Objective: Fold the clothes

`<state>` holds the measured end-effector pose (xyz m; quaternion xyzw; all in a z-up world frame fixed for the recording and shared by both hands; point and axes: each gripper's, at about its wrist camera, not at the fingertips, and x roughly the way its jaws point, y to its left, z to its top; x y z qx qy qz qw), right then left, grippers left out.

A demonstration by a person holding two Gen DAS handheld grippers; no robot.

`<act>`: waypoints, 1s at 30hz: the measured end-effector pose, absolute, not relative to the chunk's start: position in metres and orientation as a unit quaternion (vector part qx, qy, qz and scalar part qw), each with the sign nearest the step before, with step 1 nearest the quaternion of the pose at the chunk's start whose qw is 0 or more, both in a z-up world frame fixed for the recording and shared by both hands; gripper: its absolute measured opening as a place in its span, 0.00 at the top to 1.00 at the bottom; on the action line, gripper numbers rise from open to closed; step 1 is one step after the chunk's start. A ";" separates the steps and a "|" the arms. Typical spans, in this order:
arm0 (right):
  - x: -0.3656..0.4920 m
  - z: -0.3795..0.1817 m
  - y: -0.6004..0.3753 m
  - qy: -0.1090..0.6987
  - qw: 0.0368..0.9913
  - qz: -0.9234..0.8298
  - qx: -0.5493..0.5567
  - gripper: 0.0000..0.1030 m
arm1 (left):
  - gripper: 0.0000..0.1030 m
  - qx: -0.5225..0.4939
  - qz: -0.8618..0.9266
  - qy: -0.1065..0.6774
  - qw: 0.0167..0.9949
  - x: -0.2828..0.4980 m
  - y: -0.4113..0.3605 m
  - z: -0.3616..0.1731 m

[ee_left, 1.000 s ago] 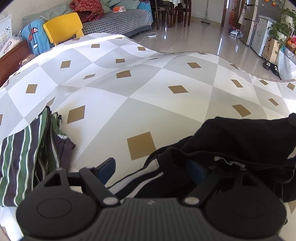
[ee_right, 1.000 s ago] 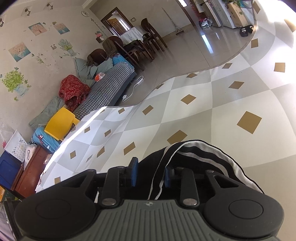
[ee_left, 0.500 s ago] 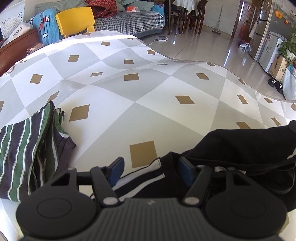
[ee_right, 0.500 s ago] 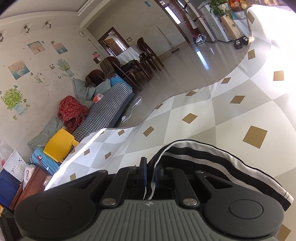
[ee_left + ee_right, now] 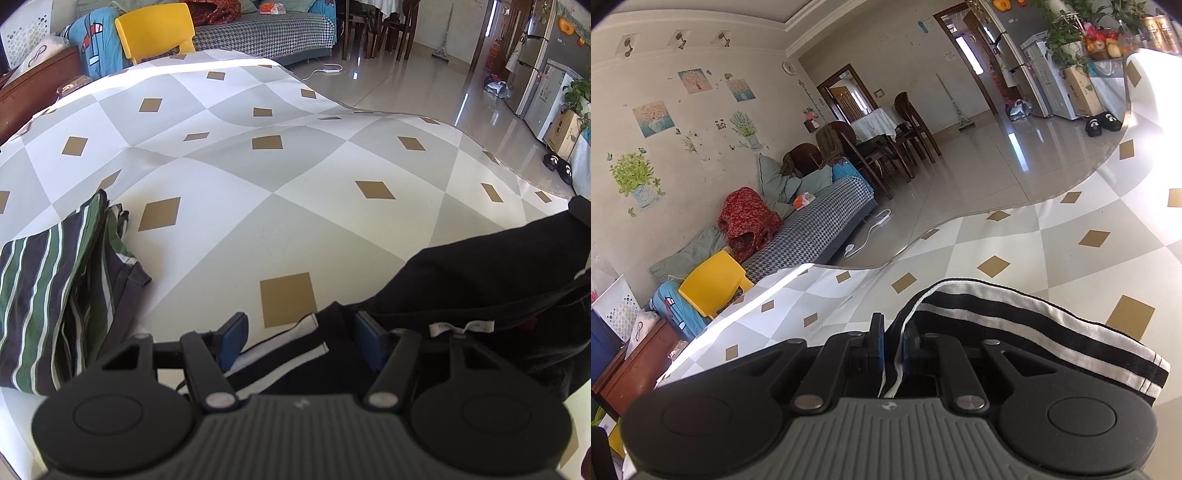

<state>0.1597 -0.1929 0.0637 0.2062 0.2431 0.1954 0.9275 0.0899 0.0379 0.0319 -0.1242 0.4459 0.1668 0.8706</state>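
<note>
Right gripper (image 5: 893, 341) pinches black garment's (image 5: 480, 273) striped band (image 5: 1015, 317); left gripper (image 5: 301, 339), half spread, straddles it.

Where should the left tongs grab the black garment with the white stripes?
Grip the black garment with white stripes at its striped hem, coming from the near side. That edge lies flat on the table between the left tongs, whose jaws have just been closing around it.

matt black cloth garment (image 5: 491, 273) with white woven trim; smooth checked tablecloth (image 5: 295, 177); glossy floor tiles (image 5: 406, 85) upper right; matt plastic grippers.
</note>
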 end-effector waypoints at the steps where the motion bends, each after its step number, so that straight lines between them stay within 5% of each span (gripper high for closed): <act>1: 0.160 0.064 -0.190 0.237 0.929 0.201 0.201 0.89 | 0.42 -0.126 0.166 0.447 0.870 0.090 0.038 0.032; 4: 0.165 0.063 -0.180 0.233 0.932 0.208 0.182 0.87 | 0.42 -0.129 0.164 0.449 0.869 0.089 0.038 0.032; 6: 0.170 0.060 -0.173 0.253 0.932 0.204 0.163 0.66 | 0.42 -0.130 0.162 0.451 0.868 0.089 0.038 0.033; 8: 0.176 0.056 -0.169 0.284 0.928 0.191 0.146 0.59 | 0.39 -0.129 0.161 0.452 0.868 0.089 0.037 0.033; 12: 0.174 0.058 -0.178 0.300 0.923 0.179 0.160 0.50 | 0.18 -0.119 0.171 0.449 0.869 0.089 0.036 0.036; 30: 0.141 0.093 -0.224 0.332 0.916 0.160 0.160 0.47 | 0.10 -0.035 0.078 0.374 0.923 0.068 -0.006 0.068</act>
